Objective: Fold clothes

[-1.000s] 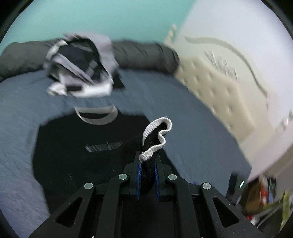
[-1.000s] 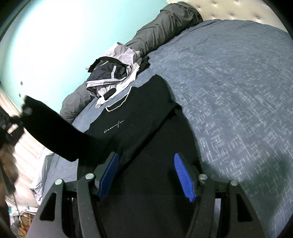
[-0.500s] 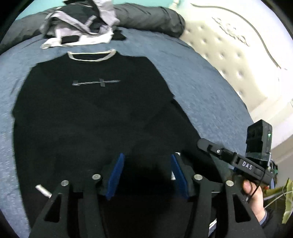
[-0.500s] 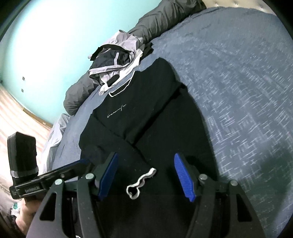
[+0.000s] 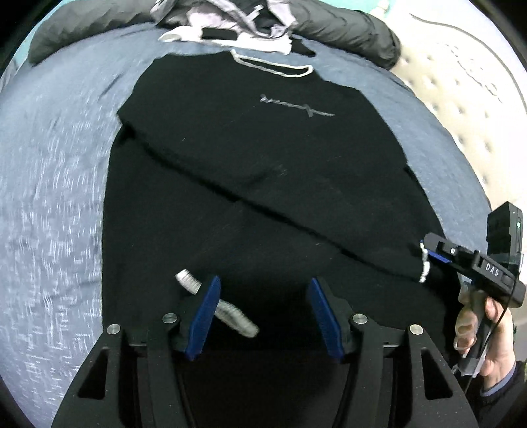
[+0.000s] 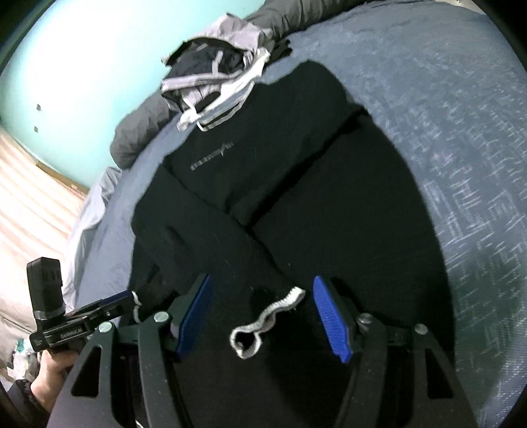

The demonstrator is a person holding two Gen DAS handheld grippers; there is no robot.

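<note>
A black long-sleeved shirt (image 5: 263, 158) with a white collar lies flat on the blue bed, both sleeves folded across its body; it also shows in the right wrist view (image 6: 263, 171). My left gripper (image 5: 263, 306) is open and empty, low over the shirt's lower part, with a white cuff (image 5: 227, 309) by its left finger. My right gripper (image 6: 260, 316) is open and empty over a white cuff (image 6: 266, 319). In the left wrist view the right gripper (image 5: 431, 250) sits at the shirt's right edge beside a cuff (image 5: 425, 266).
A heap of grey, white and black clothes (image 6: 217, 72) lies past the collar against a dark grey rolled duvet (image 5: 346, 29). The blue bedspread (image 6: 461, 148) spreads on both sides. A cream tufted headboard (image 5: 461, 98) is at the right.
One second ago my left gripper held a white-cuffed sleeve up; it has let go and opened. That sleeve now lies across the shirt. Both grippers have lowered toward the shirt's lower part.
</note>
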